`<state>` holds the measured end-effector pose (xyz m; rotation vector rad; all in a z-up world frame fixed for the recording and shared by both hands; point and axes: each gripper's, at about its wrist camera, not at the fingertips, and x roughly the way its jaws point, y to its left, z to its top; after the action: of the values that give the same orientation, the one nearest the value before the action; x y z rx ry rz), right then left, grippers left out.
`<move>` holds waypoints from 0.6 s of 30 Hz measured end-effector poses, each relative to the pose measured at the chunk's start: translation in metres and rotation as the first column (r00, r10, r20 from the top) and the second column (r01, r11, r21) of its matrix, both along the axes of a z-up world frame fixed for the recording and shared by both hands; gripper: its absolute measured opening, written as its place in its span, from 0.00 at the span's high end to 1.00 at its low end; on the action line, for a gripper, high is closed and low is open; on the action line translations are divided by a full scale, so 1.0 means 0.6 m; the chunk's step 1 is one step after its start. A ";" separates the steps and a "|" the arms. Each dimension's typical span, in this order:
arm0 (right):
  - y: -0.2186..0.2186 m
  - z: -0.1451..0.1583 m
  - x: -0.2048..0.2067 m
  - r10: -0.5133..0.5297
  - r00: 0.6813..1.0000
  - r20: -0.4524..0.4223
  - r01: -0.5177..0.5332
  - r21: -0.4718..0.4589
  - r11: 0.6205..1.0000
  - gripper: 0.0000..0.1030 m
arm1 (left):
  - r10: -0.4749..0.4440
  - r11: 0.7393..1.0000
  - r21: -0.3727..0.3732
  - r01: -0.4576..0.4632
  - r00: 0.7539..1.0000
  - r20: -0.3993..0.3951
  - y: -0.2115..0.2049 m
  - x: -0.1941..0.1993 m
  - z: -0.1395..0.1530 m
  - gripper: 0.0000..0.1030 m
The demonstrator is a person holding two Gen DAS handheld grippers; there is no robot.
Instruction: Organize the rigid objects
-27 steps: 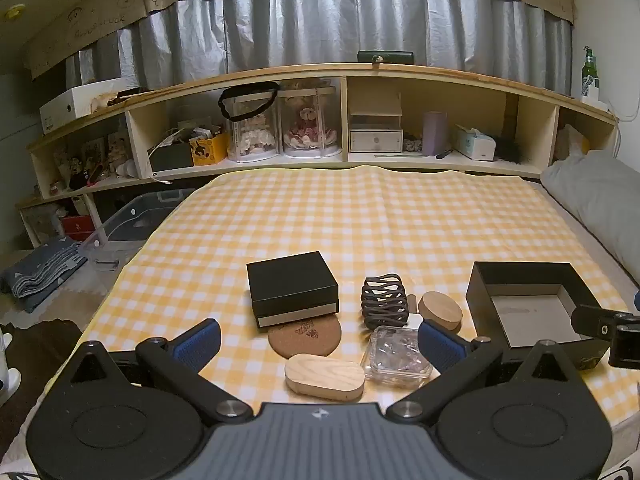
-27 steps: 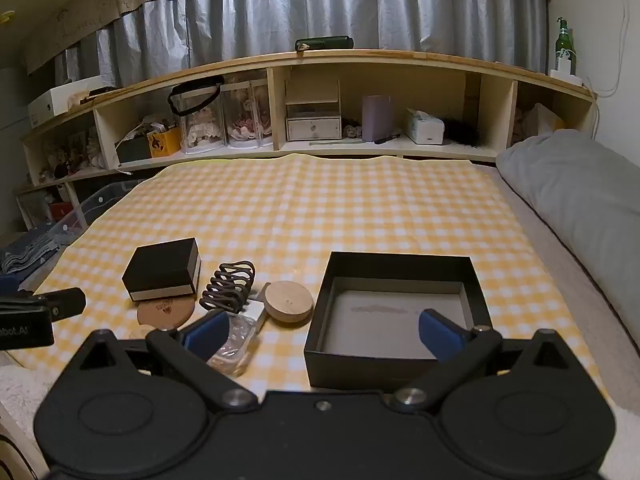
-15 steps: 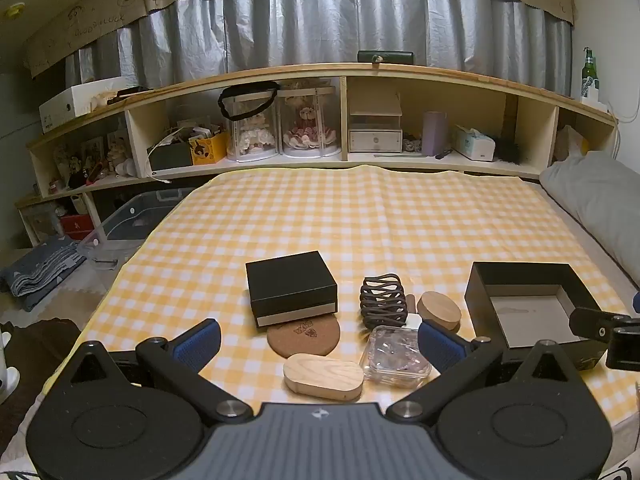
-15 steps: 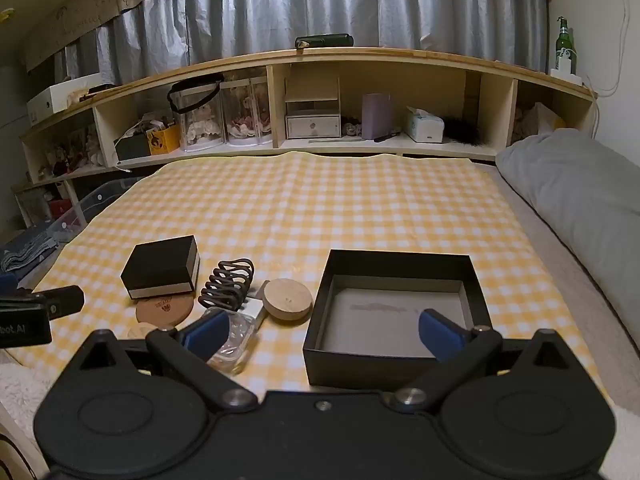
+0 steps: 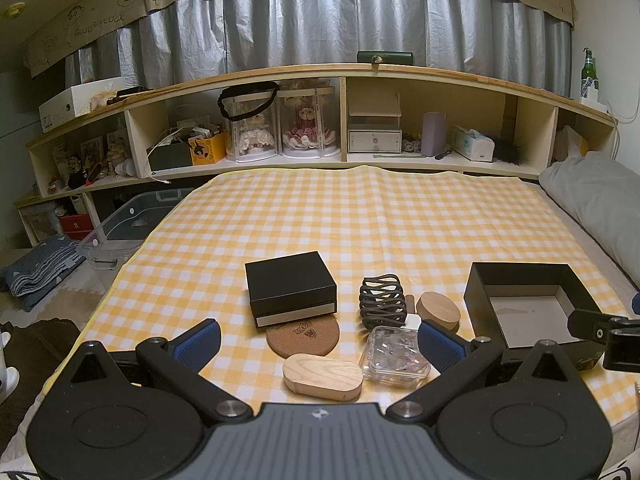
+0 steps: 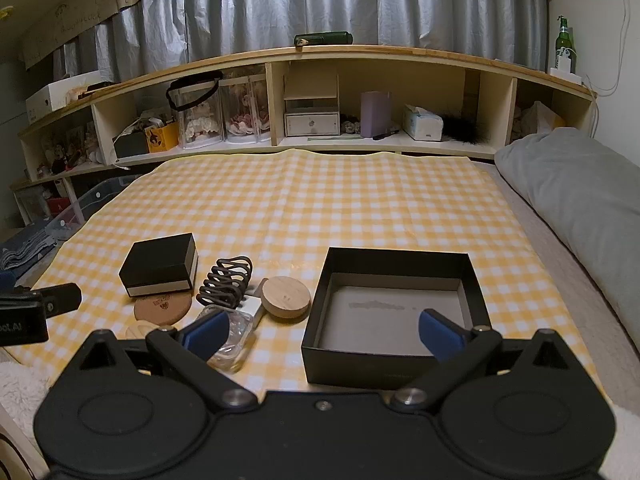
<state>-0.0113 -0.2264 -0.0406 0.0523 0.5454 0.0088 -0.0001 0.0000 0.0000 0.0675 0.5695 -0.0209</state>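
On the yellow checked cloth lie a closed black box, a round cork coaster, an oval wooden block, a clear plastic case, a dark wavy hair claw and a round wooden lid. To their right stands an open, empty black box. My left gripper hangs open just short of the oval block and the case. My right gripper is open too, above the near-left corner of the empty box. Neither holds anything.
A long wooden shelf full of doll cases, a small drawer unit and a tissue box runs along the far side. A grey pillow lies at the right. A clear storage bin and folded cloth sit on the floor at the left.
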 end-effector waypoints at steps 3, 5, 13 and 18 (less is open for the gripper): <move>0.000 -0.001 0.000 0.001 1.000 -0.001 -0.001 0.000 1.000 0.01 | 0.000 1.000 0.000 0.000 1.000 0.000 0.000 0.000 0.000 0.00; 0.000 -0.001 0.000 0.001 1.000 -0.001 -0.001 0.000 1.000 0.01 | 0.000 1.000 0.000 0.000 1.000 0.000 0.000 0.000 0.000 0.00; -0.001 -0.001 0.000 0.001 1.000 -0.003 -0.001 -0.001 1.000 0.01 | 0.000 1.000 -0.001 0.000 1.000 0.000 0.000 0.000 0.000 0.00; 0.003 0.003 0.000 0.001 1.000 -0.004 -0.001 -0.002 1.000 0.01 | 0.000 1.000 -0.001 0.000 1.000 0.000 0.000 0.000 0.000 0.00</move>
<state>-0.0113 -0.2248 -0.0389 0.0504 0.5498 0.0088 -0.0001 0.0000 0.0000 0.0668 0.5692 -0.0208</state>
